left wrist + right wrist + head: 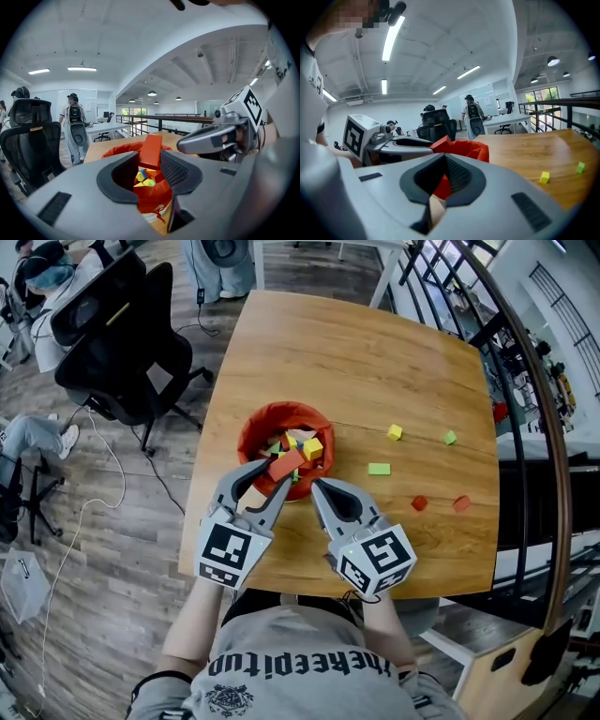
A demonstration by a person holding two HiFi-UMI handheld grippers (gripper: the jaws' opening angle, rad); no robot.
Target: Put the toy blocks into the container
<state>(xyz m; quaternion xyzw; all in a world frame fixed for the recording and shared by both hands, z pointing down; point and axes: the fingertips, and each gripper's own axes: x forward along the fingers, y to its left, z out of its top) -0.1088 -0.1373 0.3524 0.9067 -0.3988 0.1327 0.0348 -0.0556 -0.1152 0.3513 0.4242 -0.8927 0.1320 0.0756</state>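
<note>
The bucket (255, 427) is red, with yellow, green and blue blocks (311, 447) inside. The grey left gripper (281, 472) holds an orange-red block (290, 463); the counter (356, 352) is tan woodgrain.

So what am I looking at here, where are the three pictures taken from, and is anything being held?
A person holds hand-operated tongs in each hand; no robot arm. One picture comes from a head camera looking down; the other two ride on the tongs. On the wooden table stands a red container with blocks inside. Loose beside it: a yellow block, two green blocks, two red blocks. The left tongs grip an orange-red block over the container. The right tongs are shut and empty.
</note>
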